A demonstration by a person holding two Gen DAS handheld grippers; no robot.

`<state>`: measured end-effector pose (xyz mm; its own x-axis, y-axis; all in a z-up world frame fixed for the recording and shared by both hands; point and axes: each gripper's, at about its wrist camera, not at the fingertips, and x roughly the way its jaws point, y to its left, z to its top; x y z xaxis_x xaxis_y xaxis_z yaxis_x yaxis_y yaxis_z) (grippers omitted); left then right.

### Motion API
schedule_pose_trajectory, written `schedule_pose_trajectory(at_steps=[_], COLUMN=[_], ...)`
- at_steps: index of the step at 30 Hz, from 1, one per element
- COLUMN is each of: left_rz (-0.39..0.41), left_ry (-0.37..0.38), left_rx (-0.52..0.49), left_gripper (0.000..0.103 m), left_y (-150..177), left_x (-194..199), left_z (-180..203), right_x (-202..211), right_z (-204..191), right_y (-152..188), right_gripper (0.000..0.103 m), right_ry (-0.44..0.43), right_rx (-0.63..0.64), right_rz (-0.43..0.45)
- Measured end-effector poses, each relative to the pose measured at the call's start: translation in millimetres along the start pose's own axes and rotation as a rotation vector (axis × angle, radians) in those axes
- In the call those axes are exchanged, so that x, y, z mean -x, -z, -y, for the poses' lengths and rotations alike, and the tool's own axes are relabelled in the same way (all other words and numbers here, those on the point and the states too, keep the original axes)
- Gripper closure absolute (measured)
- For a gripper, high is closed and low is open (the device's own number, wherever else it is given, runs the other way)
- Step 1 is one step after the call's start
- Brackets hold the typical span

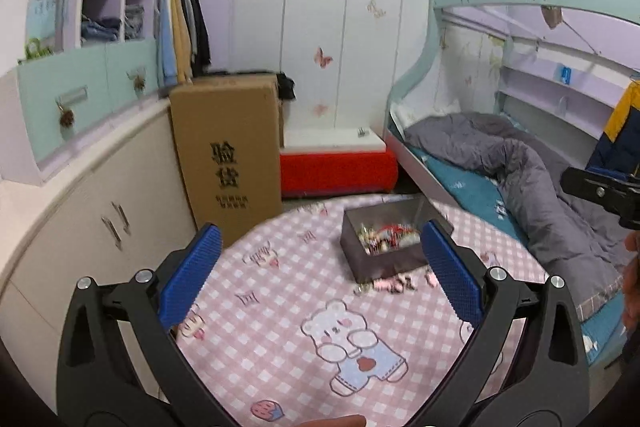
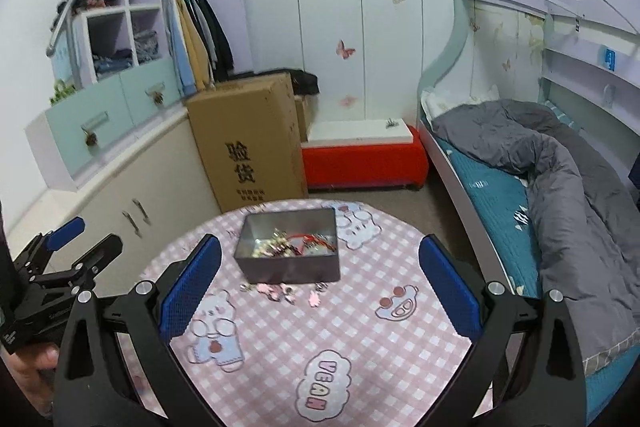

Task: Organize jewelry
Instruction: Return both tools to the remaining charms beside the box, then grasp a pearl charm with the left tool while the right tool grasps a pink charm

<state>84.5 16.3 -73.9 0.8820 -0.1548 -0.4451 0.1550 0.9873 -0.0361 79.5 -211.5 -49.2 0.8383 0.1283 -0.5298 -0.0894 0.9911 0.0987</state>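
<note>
My left gripper [image 1: 320,267] and my right gripper [image 2: 320,267] both hang above the round table [image 2: 360,339] with jaws spread wide and nothing between them. Their pads [image 2: 192,287] are blue rubber with a fine knurled grid, set on smooth black arms with silver bolts. The table wears a soft pink-and-white gingham cloth printed with cartoon bears.

At the far side of the table sits a rectangular tin [image 2: 290,269], dark grey with straight walls and a dull metallic sheen inside. It holds a tangled heap of jewelry [image 2: 296,247]: gold-coloured bits, red cord, small beads (too jumbled to tell pieces apart). Just in front of its near wall, loose on the cloth, lie several small pink charms [image 2: 280,291] with silvery rings.

Beyond the table, at left, stands a tall cardboard box [image 2: 248,143], matte brown with black printed characters.
</note>
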Motion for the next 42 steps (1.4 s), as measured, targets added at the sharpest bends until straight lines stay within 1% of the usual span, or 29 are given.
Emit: schedule_pose_trajectory(at_steps=[3, 6, 8, 10, 13, 18, 20, 22, 23, 24, 26, 27, 29, 30, 32, 33, 34, 35, 36, 37, 39, 41, 42], left_rz=[-0.021, -0.043, -0.070, -0.093, -0.162, -0.284, -0.320, -0.373, -0.384, -0.396, -0.432, -0.442, -0.450, -0.449, -0.447, -0.448, -0.449, -0.451, -0.457, -0.462, -0.468, -0.469, -0.469], left_ry=[-0.010, 0.002, 0.005, 0.026, 0.040, 0.047, 0.051, 0.059, 0.055, 0.062, 0.090, 0.103, 0.147, 0.168, 0.199, 0.217, 0.229, 0.241, 0.261, 0.273, 0.288, 0.292, 0.293], left_rx=[-0.017, -0.018, -0.024, -0.037, -0.077, -0.149, -0.163, -0.187, -0.194, -0.197, -0.195, -0.193, -0.180, -0.176, -0.183, -0.180, -0.176, -0.169, -0.150, -0.135, -0.112, -0.099, -0.089], left_gripper=[0.006, 0.006, 0.006, 0.006, 0.006, 0.006, 0.006, 0.006, 0.006, 0.008, 0.021, 0.025, 0.041, 0.046, 0.066, 0.070, 0.077, 0.082, 0.085, 0.091, 0.092, 0.092, 0.092], left_y=[11, 19, 26, 34, 47, 67, 71, 76, 78, 79, 80, 80, 78, 78, 77, 77, 78, 79, 79, 80, 81, 83, 85], left_x=[-12, -26, -38, -54, -86, -139, -155, -174, -181, -185, -196, -198, -202, -202, -200, -199, -198, -198, -197, -197, -195, -192, -188], left_z=[-2, -2, 1, 5, 12, 17, 19, 22, 22, 22, 22, 22, 23, 23, 27, 28, 29, 30, 29, 28, 27, 25, 24], right_x=[-15, -28, -43, -56, -81, -105, -113, -120, -123, -126, -131, -135, -143, -146, -156, -161, -166, -172, -176, -181, -188, -191, -192], right_z=[3, 6, 9, 12, 16, 17, 17, 19, 20, 21, 22, 22, 23, 22, 20, 19, 18, 16, 15, 14, 11, 5, 3], right_y=[5, 14, 20, 27, 41, 56, 62, 67, 68, 70, 71, 72, 75, 76, 78, 79, 81, 83, 84, 85, 85, 84, 83], right_gripper=[0.008, 0.008, 0.008, 0.008, 0.008, 0.008, 0.008, 0.008, 0.008, 0.008, 0.008, 0.008, 0.008, 0.008, 0.009, 0.014, 0.023, 0.027, 0.031, 0.035, 0.039, 0.048, 0.058], right_ry=[0.002, 0.018, 0.027, 0.034, 0.035, 0.024, 0.026, 0.030, 0.033, 0.035, 0.030, 0.030, 0.025, 0.019, 0.012, 0.008, -0.001, -0.012, -0.016, -0.018, -0.022, -0.039, -0.042], right_rx=[-0.011, -0.013, -0.022, -0.029, -0.035, -0.032, -0.033, -0.043, -0.045, -0.049, -0.052, -0.052, -0.054, -0.054, -0.047, -0.042, -0.036, -0.031, -0.026, -0.019, -0.003, 0.015, 0.028], right_rz=[-0.030, -0.051, -0.090, -0.122, -0.189, -0.274, -0.300, -0.323, -0.331, -0.340, -0.347, -0.352, -0.366, -0.368, -0.381, -0.390, -0.402, -0.412, -0.417, -0.422, -0.418, -0.408, -0.406])
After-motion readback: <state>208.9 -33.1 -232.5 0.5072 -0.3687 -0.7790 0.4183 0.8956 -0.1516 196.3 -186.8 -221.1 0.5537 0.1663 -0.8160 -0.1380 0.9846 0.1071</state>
